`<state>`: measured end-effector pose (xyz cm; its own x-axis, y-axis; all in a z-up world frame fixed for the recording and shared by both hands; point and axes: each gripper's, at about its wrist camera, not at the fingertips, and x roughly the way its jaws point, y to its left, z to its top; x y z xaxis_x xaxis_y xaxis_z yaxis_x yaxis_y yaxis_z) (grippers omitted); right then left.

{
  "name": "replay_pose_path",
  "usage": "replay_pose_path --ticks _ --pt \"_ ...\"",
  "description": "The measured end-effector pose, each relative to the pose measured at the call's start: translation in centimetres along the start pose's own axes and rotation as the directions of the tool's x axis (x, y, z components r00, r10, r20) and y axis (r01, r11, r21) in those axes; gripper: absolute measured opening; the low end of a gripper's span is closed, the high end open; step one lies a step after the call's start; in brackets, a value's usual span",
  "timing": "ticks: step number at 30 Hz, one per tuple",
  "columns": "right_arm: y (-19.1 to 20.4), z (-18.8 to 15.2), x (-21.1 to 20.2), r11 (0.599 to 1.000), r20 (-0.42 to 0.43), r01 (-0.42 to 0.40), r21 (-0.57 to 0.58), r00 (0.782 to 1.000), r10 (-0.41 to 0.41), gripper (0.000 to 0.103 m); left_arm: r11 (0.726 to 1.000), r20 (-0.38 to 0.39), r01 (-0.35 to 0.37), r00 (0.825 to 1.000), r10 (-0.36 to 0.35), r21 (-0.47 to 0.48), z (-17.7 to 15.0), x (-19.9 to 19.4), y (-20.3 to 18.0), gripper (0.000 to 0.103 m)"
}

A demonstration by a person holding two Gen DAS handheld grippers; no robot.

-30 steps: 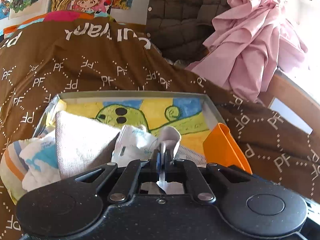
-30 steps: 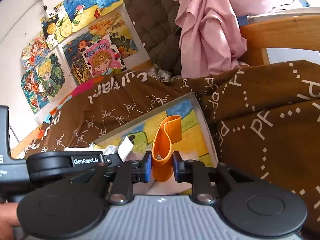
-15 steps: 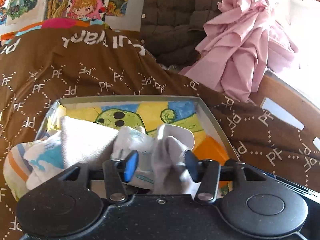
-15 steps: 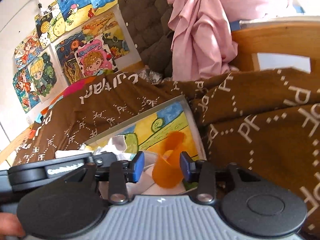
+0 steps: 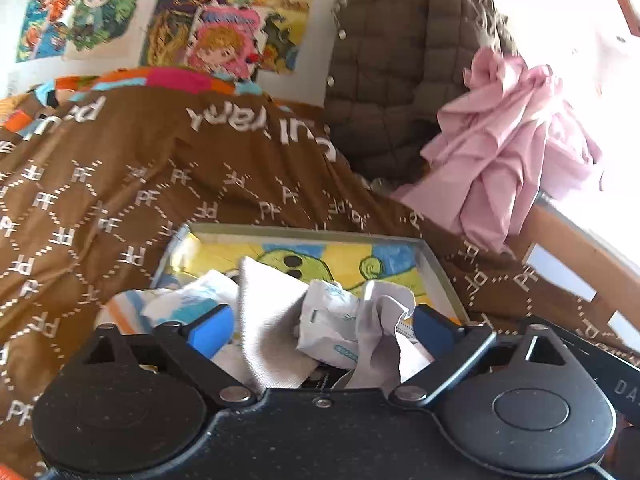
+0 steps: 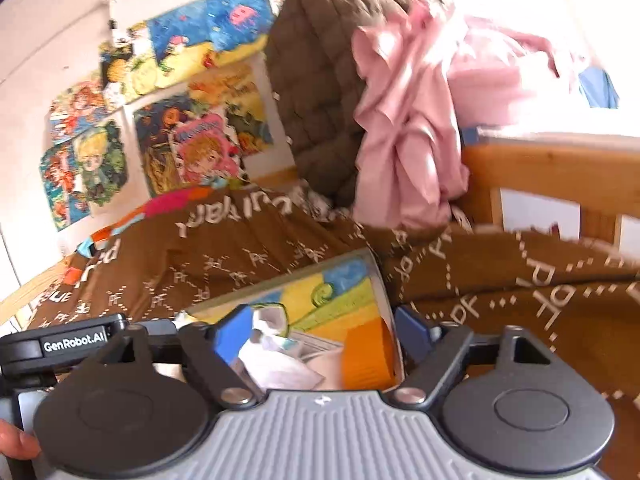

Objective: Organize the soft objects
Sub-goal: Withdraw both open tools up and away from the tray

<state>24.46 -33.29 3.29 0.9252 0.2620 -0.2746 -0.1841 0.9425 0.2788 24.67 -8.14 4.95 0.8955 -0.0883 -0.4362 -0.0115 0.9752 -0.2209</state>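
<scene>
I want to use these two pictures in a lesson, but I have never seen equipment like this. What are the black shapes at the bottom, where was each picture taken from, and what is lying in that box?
Each picture comes from a camera mounted on a hand-held gripper, looking forward along its two fingers. The black shapes are the gripper's own body.

The left gripper and the right gripper both have their blue-padded fingers spread open, and neither holds anything.

Both look down on a shallow tray with a colourful drawing on its floor. It rests on a brown blanket printed with letters. In the tray lie a grey cloth, white packets and, on the right, an orange band.

Behind hang a brown quilted jacket and a pink garment.
</scene>
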Motion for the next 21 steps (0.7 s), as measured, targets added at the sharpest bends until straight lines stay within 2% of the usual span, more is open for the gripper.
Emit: replay_pose_path --ticks 10,15,21 --pt "2.6 0.0 -6.8 0.993 0.053 0.052 -0.105 0.998 -0.046 0.101 1.000 0.089 -0.017 0.996 0.015 0.020 -1.7 -8.3 0.9 0.102" --pt "3.7 -1.3 -9.4 0.995 0.037 0.044 -0.093 0.998 -0.041 0.103 0.998 0.131 -0.034 0.991 0.027 0.053 -2.7 -12.2 1.0 0.102" --pt "5.9 -2.9 -12.1 0.990 0.017 0.027 -0.137 1.000 -0.025 0.103 0.997 0.155 -0.048 0.987 0.038 0.062 -3.7 -16.2 1.6 0.102"
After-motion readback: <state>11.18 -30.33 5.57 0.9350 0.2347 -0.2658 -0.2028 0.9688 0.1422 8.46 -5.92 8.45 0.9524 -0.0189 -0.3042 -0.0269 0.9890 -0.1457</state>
